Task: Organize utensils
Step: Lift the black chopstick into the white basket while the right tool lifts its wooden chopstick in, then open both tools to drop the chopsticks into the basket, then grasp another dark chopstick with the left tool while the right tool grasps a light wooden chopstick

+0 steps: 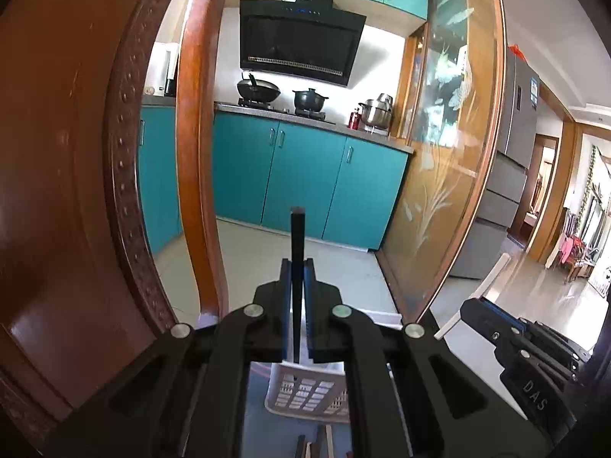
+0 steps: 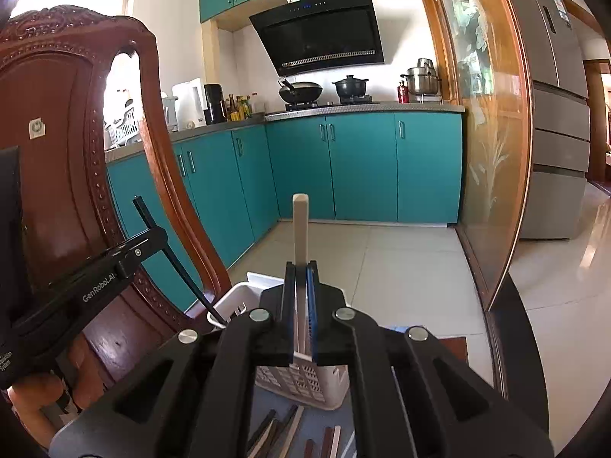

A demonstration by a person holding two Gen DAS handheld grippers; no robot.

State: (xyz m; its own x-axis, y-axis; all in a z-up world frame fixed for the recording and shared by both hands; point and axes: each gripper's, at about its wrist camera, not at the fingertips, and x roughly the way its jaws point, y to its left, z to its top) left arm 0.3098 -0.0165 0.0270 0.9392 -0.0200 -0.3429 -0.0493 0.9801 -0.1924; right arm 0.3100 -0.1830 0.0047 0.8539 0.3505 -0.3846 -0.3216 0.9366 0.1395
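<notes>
Black chopstick [image 1: 297, 252] in left gripper [image 1: 297, 271], above basket rim [image 1: 305, 370].

Black chopstick [image 1: 297, 259], cream chopstick [image 2: 300, 229], white latticed basket [image 2: 301, 385]

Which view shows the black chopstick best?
The right wrist view: the black chopstick shows side-on, tip in the basket. The left wrist view sees it end-on between the jaws.

A black chopstick [image 1: 297, 244] and a pale chopstick [image 2: 300, 229] stand upright above the white basket [image 2: 244, 297].
</notes>
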